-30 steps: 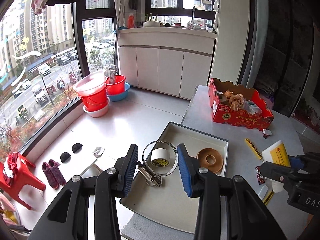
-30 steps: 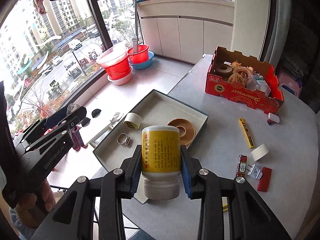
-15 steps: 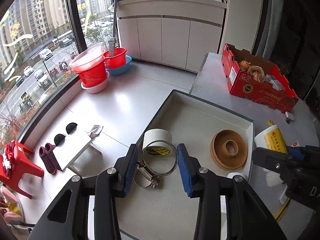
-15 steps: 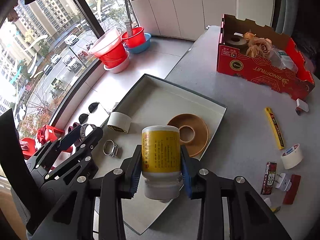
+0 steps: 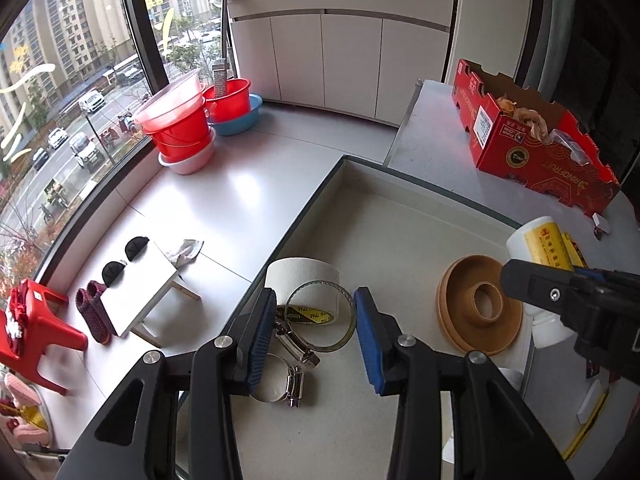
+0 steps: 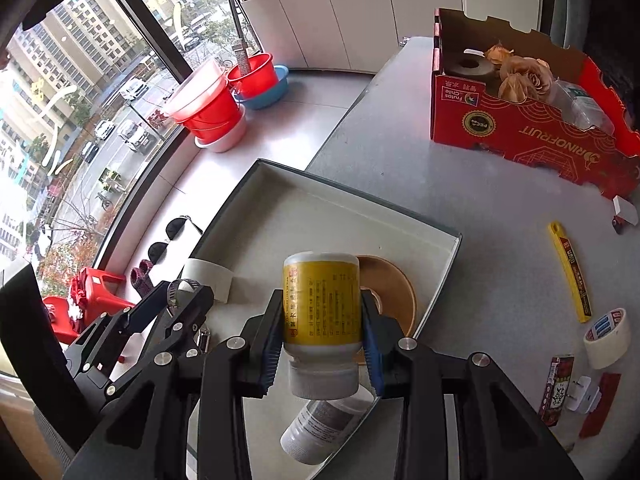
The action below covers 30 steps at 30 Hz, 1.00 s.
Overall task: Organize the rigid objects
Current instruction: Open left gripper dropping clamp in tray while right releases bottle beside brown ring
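Count in the shallow grey rectangular tray (image 5: pixel 400 208): one roll of white masking tape (image 5: pixel 302 280), one brown ring-shaped tape core (image 5: pixel 478 304), two metal hose clamps, and one more white bottle lying on its side (image 6: pixel 316 428) at the tray's near edge. Out on the grey table (image 6: pixel 480 200) sit one red cardboard fruit box (image 6: pixel 532 120) at the far edge, one yellow utility knife (image 6: pixel 570 276) and one further white tape roll (image 6: pixel 606 338) towards the right edge.

The left gripper (image 5: pixel 316 330) is holding the larger steel hose clamp (image 5: pixel 324 316), its blue pads part-way closed with the ring spanning the gap between them, just in front of the masking tape at the tray's left edge. The smaller hose clamp (image 5: pixel 280 380) lies flat on the tray floor below the left pad.

The right gripper (image 6: pixel 322 346) is clamped on the yellow-labelled white plastic bottle (image 6: pixel 322 308), held cap towards the camera, pads pressing both sides of the label. It hangs over the tray's right half, in front of the brown core, with the lying bottle just beneath.
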Available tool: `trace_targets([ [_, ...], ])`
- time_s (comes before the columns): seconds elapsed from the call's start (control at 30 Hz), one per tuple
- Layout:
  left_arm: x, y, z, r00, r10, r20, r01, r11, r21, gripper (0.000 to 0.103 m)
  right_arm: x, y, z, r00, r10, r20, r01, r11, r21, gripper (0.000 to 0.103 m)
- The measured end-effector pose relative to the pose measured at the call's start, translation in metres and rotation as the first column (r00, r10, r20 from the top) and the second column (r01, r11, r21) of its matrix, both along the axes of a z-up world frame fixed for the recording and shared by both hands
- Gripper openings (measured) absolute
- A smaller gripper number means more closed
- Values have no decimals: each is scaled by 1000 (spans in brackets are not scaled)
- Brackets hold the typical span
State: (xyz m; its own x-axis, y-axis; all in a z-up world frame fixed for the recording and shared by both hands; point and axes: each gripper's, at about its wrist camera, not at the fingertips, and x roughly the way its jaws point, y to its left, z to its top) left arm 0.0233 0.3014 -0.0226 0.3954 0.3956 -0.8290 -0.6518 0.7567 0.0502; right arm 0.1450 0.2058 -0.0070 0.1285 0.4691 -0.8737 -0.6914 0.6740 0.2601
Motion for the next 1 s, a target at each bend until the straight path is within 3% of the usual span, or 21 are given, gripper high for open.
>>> trace_targets([
  [0.7, 6, -12, -2, 1000, -29, -13, 29, 999, 45, 45, 5, 7, -18, 1000, -1, -6, 0, 999, -43, 37],
  [0.77, 6, -13, -3, 999, -30, -13, 31, 999, 35, 60, 5, 4, -17, 1000, -3, -7, 2, 999, -42, 37],
  [0.8, 5, -13, -3, 1000, -25, -7, 25, 999, 35, 75, 5, 3, -17, 1000, -3, -9, 3, 999, -44, 37],
  [0.83, 3, -12, -1, 1000, -17, 2, 17, 999, 39, 83, 5, 3, -17, 1000, -3, -12, 3, 999, -44, 45],
  [0.87, 2, -12, 0, 1000, -12, 10, 12, 999, 44, 84, 4, 1, -16, 1000, -6, -9, 6, 999, -41, 54],
  [0.9, 1, -12, 0, 1000, -9, 9, 9, 999, 42, 84, 4, -1, -14, 1000, -11, 1, 12, 999, -37, 71],
  [0.93, 0, -12, 0, 1000, -7, 7, 7, 999, 35, 88, 3, -3, -12, 1000, -19, 18, 20, 999, -36, 78],
  [1.0, -2, -10, -1, 1000, 0, 1, 0, 1000, 22, 97, 2, -5, -8, 999, -21, 35, 23, 999, -34, 78],
])
